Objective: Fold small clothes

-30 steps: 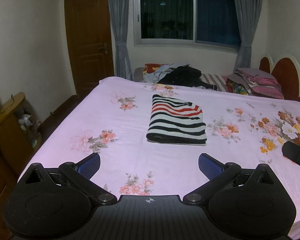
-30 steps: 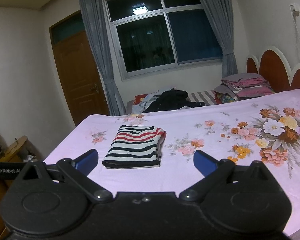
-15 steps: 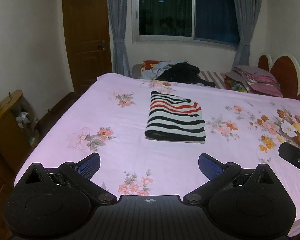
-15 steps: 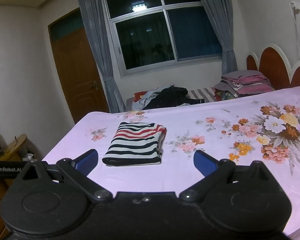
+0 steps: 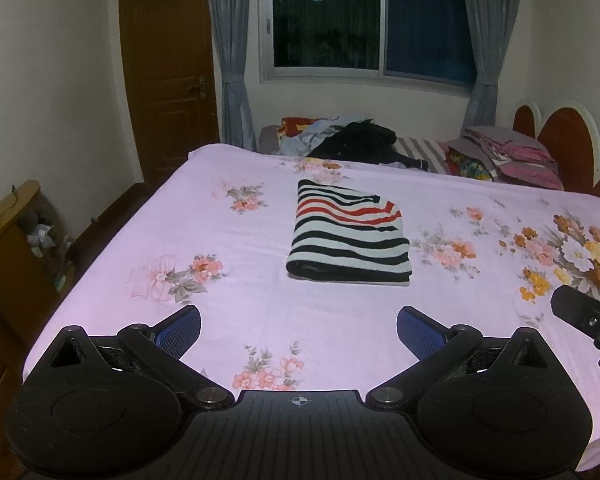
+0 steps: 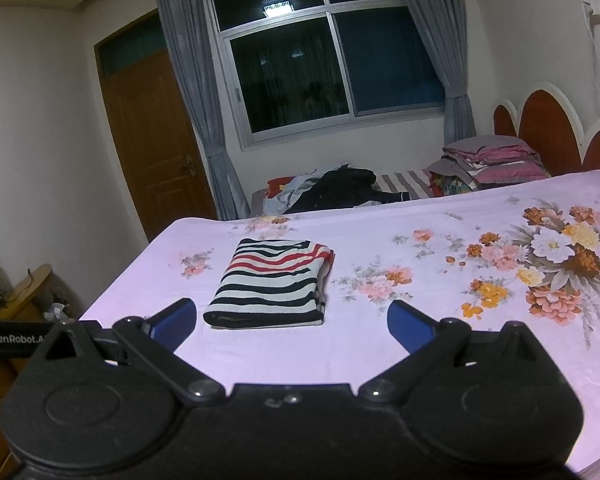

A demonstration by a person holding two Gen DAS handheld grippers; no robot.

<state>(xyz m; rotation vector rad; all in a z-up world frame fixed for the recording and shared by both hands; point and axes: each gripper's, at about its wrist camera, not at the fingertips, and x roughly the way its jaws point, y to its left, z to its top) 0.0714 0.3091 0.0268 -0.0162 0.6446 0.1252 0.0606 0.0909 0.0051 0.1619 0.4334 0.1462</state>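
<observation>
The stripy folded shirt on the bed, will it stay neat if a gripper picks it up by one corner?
Probably not. The stripy shirt looks like soft cloth in loose layers, so it would likely droop and unfold. It seems light, lying flat on the bedsheet.

At frame centre lies a striped garment [image 5: 350, 236] of soft knit cloth, matt, on a smooth pink floral bedsheet [image 5: 228, 248]. The left gripper [image 5: 299, 325] along the bottom edge is matt black plastic with ribbed blue fingers [image 5: 179, 329]. The door [image 5: 168, 68] at upper left is glossy brown wood.
</observation>
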